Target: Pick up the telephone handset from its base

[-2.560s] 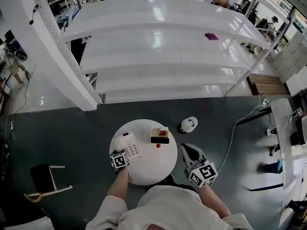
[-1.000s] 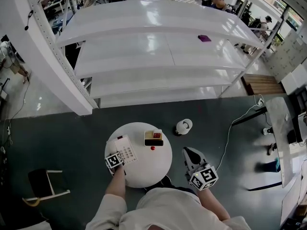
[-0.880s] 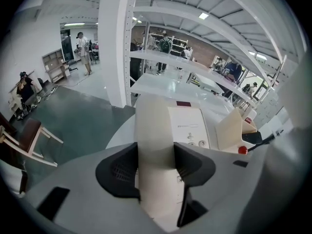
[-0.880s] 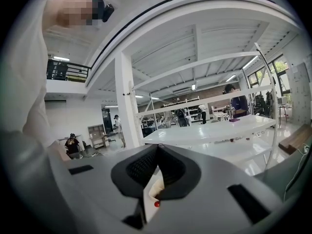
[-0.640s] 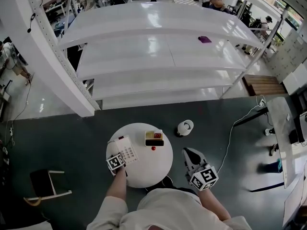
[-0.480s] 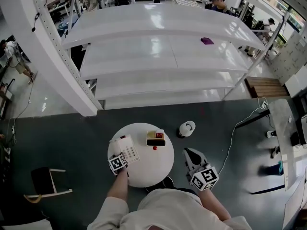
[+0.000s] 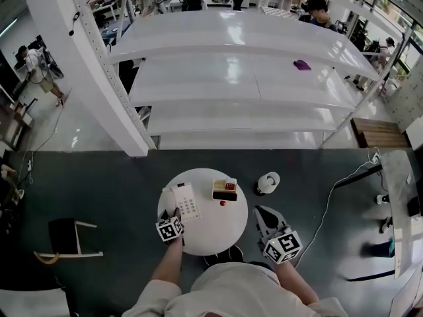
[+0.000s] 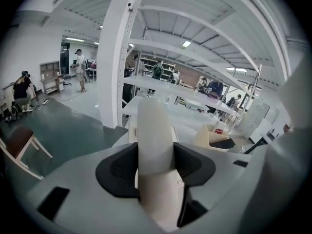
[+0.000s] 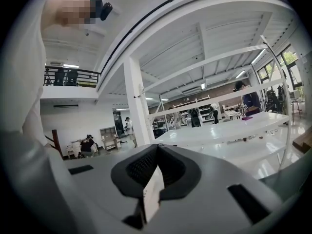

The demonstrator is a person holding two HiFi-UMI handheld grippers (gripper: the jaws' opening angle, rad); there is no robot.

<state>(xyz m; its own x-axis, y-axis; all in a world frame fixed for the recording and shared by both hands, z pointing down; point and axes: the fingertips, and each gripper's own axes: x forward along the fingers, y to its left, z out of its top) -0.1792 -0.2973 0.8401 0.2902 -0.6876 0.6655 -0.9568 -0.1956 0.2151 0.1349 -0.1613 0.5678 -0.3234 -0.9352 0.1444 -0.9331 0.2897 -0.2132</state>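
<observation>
- Reaching forward in the head view, the left forearm carries the left gripper (image 7: pixel 170 216) over the near-left edge of the round table (image 7: pixel 225 233). It is just beside the telephone base (image 7: pixel 184 200). The right gripper (image 7: pixel 263 215) hangs off the table's right side.
- Left gripper view: the jaws stand wide, clamped on the white handset (image 8: pixel 155 140), which juts up between them.
- Right gripper view: the jaws are pressed together and hold nothing, aimed about level toward white shelves (image 9: pixel 229 130).
</observation>
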